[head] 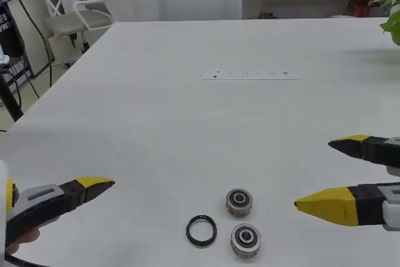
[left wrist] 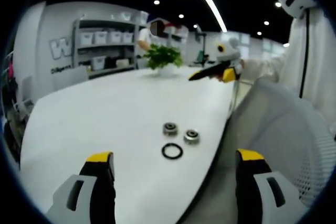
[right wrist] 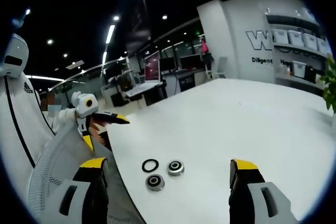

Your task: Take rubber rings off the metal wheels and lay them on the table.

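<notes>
Near the front edge of the white table (head: 156,123), a little right of centre, the work is sitting in a tight cluster: far wheel (head: 239,201), near wheel (head: 245,240), and one loose rubber ring (head: 201,230) lying flat just left of the near wheel, apart from both.

I am holding the left gripper (left wrist: 174,156) low at the left, jaws spread wide and gripping nothing, its own view looking across the cluster. I am holding the right gripper (head: 312,174) to the right of the wheels, jaws also parted and carrying nothing. Both tools are standing well clear of the parts.

Reading the step: one ring is already lying off, so I am judging myself to be between rings and lining up for the next wheel. In the right gripper view the near wheel (right wrist: 155,182) is looking darker round its rim than the far wheel (right wrist: 176,168), so it may be the one wearing rubber. It is too small to be sure.

Next move, as I am judging it: bringing one gripper down to pin a wheel by its metal body, then working a jaw tip of the other under the rubber edge and peeling it off. The wheels are likely skidding or rolling if nudged.
</notes>
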A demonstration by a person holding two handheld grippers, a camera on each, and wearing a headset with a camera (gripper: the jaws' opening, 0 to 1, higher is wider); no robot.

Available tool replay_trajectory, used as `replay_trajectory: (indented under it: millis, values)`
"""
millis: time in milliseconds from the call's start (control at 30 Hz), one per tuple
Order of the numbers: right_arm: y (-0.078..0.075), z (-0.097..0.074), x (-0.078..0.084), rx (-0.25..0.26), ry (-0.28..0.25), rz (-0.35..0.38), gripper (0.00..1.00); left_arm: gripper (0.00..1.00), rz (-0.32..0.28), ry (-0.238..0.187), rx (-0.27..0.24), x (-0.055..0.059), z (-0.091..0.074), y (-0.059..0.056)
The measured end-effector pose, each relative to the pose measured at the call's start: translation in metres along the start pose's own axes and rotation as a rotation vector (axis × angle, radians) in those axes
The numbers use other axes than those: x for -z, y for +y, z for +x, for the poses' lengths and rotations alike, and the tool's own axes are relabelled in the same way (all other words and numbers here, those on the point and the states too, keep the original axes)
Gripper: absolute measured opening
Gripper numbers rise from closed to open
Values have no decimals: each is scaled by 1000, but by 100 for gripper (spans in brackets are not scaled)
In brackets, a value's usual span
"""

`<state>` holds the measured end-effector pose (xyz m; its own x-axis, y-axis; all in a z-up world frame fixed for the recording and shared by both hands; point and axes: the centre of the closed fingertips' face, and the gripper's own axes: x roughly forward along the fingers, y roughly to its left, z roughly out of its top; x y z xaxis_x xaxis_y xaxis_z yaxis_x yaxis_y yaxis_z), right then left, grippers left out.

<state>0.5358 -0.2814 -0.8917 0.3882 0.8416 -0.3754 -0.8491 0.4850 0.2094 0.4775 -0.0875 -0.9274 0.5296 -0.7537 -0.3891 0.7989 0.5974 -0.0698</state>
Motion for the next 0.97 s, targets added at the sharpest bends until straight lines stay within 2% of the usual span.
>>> replay_trajectory:
  millis: [233, 333, 400, 533, 600, 967]
  values:
    - [-4, -12, 33, 12, 73, 37, 99, 97, -9, -17, -35, -3, -4, 2]
    - [-3, -17, 46, 20, 89, 63, 99, 99, -18, -13, -31, -2, -4, 0]
    - [-2, -19, 57, 31, 125, 87, 99, 99, -34, -11, -19, -1, -3, -2]
    - [0, -20, 73, 45, 167, 82, 97, 100, -54, -7, -1, 0, -1, -5]
    - [1, -20, 77, 45, 181, 94, 97, 100, -58, 1, 4, 2, -1, -6]
    - [10, -21, 94, 54, 236, 115, 99, 100, -76, -9, 7, 3, -2, -5]
